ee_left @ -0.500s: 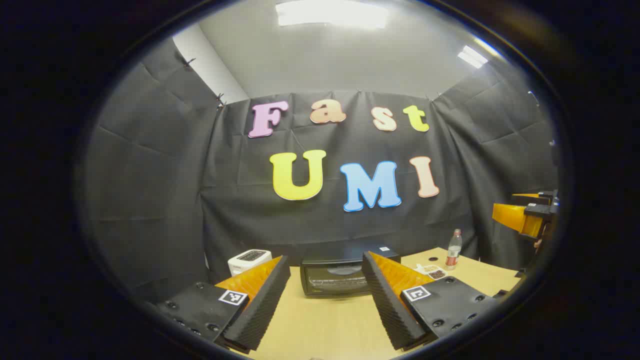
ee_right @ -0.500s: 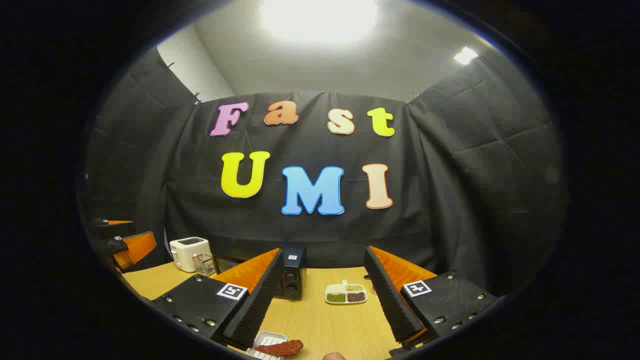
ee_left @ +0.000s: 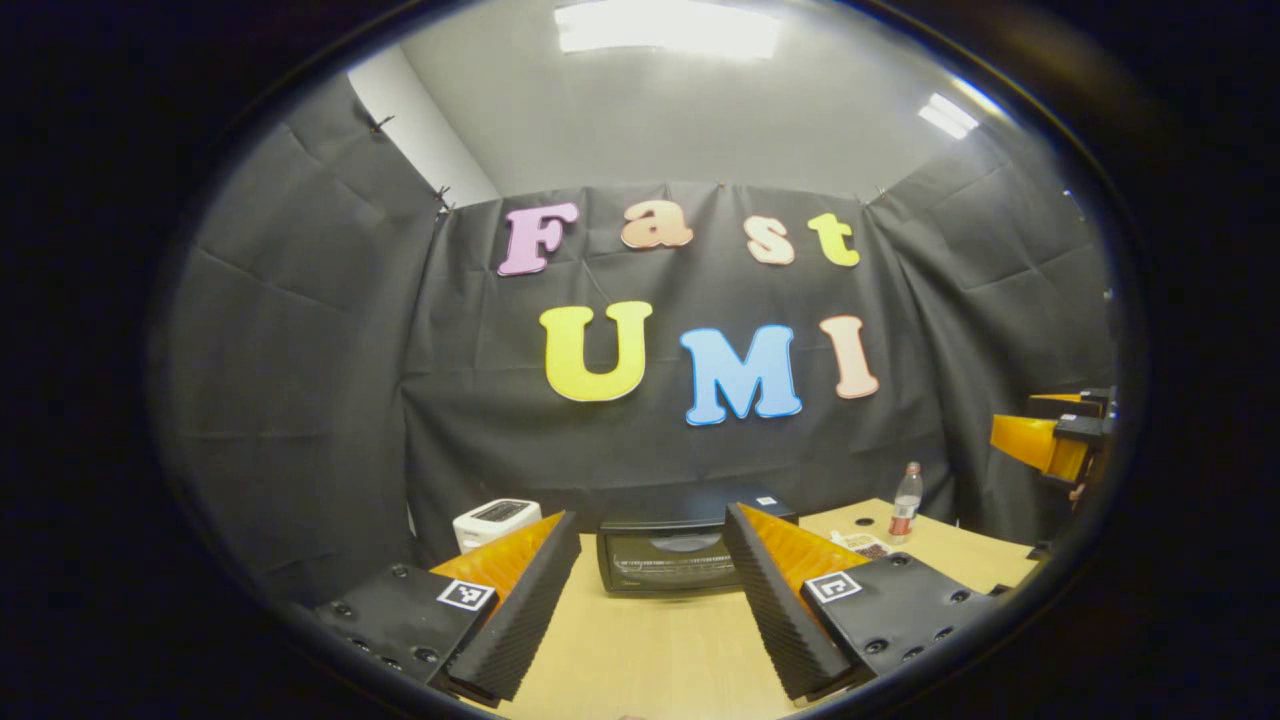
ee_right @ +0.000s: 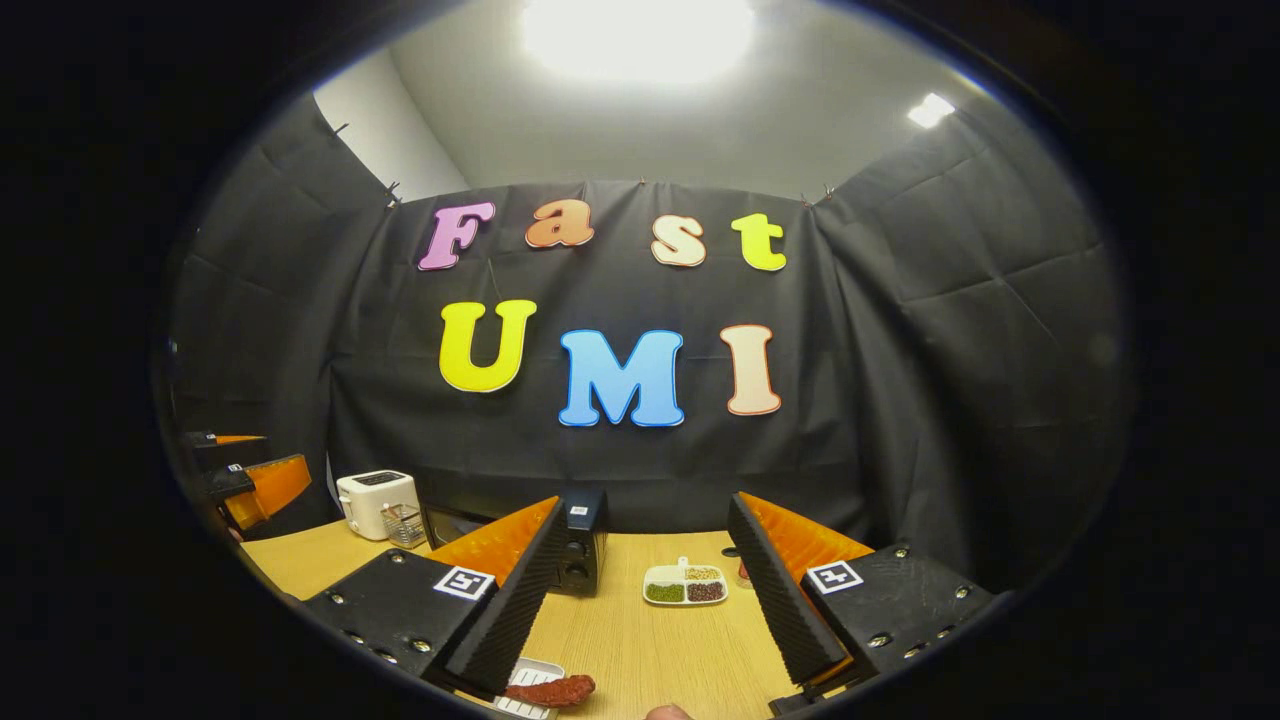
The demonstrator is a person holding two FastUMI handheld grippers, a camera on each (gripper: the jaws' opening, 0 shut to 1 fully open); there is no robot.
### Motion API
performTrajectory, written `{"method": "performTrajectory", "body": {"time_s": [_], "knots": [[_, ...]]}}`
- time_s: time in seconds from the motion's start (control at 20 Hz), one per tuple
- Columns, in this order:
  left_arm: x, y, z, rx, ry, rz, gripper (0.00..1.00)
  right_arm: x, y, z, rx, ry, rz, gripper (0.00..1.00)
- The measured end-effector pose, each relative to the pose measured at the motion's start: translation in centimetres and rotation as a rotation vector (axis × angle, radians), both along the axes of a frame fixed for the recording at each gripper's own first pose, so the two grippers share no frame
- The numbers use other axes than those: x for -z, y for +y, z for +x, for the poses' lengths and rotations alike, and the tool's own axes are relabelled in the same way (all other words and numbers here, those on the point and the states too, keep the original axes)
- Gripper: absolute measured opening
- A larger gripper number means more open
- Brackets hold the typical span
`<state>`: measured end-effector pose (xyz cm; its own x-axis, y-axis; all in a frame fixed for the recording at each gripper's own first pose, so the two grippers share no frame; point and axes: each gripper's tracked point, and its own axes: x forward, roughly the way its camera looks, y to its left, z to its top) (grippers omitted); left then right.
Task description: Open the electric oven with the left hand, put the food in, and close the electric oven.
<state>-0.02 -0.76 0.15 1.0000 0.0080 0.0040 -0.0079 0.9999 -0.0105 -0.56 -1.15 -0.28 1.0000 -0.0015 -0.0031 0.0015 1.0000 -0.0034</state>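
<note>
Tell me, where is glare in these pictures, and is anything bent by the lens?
Right gripper view: the ceiling lamp is blown out to white. Left gripper view: the lamp is bright but keeps its edges, and the oven door shows a pale reflection. Both views: the fisheye bows the wall's edges.

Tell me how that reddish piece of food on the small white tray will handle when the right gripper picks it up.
The food looks long and irregular, so it may sag or pivot if pinched at one end. It seems light for its size. Its white tray is small and could slide along.
</note>
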Motion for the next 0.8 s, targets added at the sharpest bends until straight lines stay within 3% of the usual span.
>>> {"method": "performTrajectory", "body": {"time_s": [0.45,0.8], "knots": [[-0.2,-2.2,-0.5,0.003,0.002,0.015,1.00,0.0,-0.8,-0.5,-0.036,-0.011,0.025,0.98],[-0.5,-3.5,3.3,-0.007,-0.033,0.034,1.00,0.8,-1.0,-1.0,-0.087,-0.004,0.023,0.98]]}}
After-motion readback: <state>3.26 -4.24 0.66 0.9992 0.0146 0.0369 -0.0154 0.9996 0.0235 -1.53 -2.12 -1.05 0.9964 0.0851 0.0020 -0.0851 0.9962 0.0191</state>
